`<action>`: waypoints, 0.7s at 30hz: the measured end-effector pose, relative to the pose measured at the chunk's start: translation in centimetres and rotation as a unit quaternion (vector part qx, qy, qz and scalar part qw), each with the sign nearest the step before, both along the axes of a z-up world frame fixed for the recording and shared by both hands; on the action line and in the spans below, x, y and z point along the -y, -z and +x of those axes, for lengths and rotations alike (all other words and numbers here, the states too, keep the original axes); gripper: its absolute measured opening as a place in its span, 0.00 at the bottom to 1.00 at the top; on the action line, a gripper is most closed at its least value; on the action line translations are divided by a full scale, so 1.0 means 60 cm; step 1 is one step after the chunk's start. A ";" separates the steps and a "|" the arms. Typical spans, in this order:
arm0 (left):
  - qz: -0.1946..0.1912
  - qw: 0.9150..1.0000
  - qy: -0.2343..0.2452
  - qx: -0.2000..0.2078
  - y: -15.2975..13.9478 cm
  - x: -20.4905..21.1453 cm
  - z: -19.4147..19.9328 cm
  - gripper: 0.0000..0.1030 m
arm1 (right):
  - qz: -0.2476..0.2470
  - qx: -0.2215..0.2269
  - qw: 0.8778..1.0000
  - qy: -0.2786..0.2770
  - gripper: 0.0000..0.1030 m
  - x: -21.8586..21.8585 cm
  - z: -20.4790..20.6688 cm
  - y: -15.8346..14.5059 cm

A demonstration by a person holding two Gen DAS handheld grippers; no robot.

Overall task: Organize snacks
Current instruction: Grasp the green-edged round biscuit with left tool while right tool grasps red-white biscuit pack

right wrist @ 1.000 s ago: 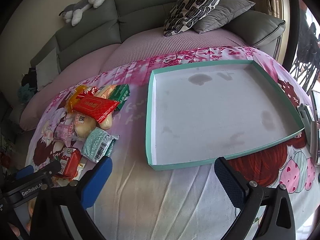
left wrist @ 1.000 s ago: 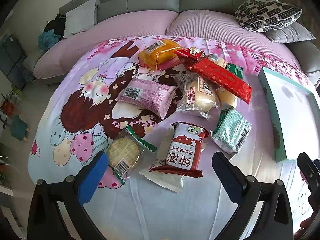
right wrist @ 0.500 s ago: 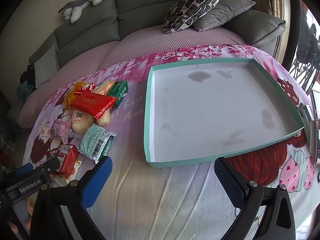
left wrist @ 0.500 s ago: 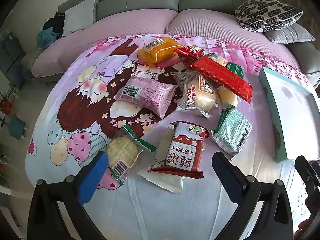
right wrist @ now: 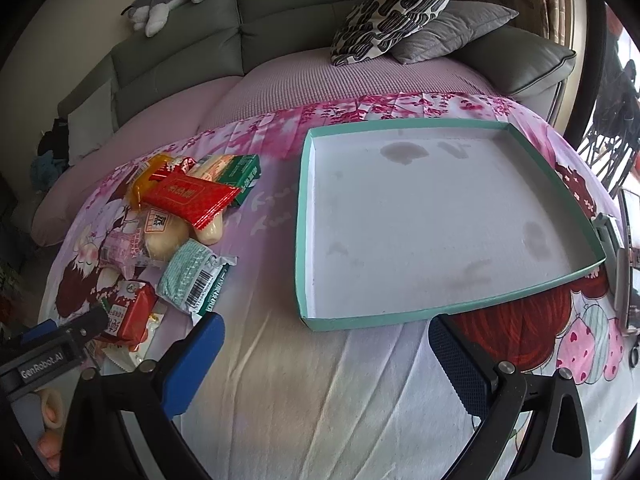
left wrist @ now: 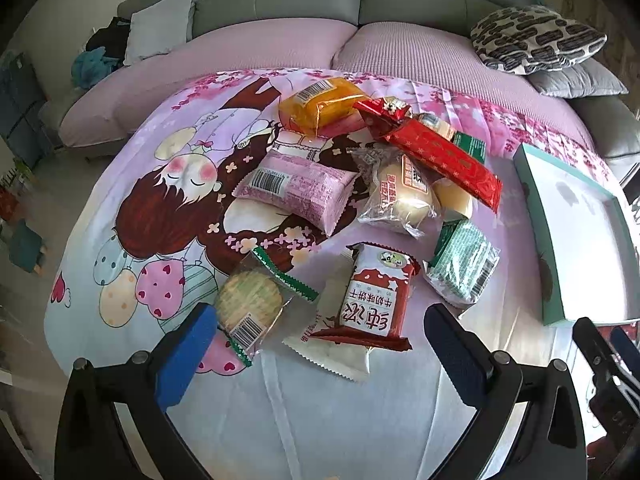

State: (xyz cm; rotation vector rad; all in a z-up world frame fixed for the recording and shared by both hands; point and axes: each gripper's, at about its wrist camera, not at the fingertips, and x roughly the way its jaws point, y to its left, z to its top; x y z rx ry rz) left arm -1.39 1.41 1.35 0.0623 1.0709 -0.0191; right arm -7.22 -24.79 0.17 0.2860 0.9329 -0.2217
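Several wrapped snacks lie in a pile on the cartoon-print cloth. Nearest my open, empty left gripper (left wrist: 320, 340) are a red milk-biscuit pack (left wrist: 378, 298), a round cracker in a clear wrapper (left wrist: 248, 300) and a green pack (left wrist: 464, 266). Farther back are a pink pack (left wrist: 296, 188), a bread bun (left wrist: 400, 194), a long red pack (left wrist: 440, 156) and an orange pack (left wrist: 320, 104). My right gripper (right wrist: 324, 354) is open and empty just in front of the teal shallow box (right wrist: 308, 224), which holds nothing. The snack pile shows in the right wrist view, with the green pack (right wrist: 190, 274) at its near side.
A grey sofa with a pink cover (left wrist: 280, 40) curves behind the table. A patterned cushion (right wrist: 394, 12) and a plush toy (right wrist: 168, 0) sit on it. A metal object (right wrist: 622, 276) lies at the table's right edge. The left gripper's arm (right wrist: 52, 346) shows at the lower left.
Both grippers have drifted slightly; the right wrist view has shifted so the box and pile sit a little further left. Nothing was picked up or moved.
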 end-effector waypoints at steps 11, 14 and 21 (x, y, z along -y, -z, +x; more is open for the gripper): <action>-0.028 0.998 -0.043 0.025 -0.015 -0.080 0.014 1.00 | 0.034 0.024 0.998 -0.047 1.00 -0.057 0.030 -0.003; -0.046 0.998 -0.048 0.016 -0.007 -0.107 0.021 1.00 | 0.042 0.022 0.997 -0.062 1.00 -0.081 0.046 0.001; -0.070 0.995 -0.070 -0.004 0.021 -0.162 0.031 1.00 | 0.056 0.017 0.994 -0.088 1.00 -0.131 0.073 0.011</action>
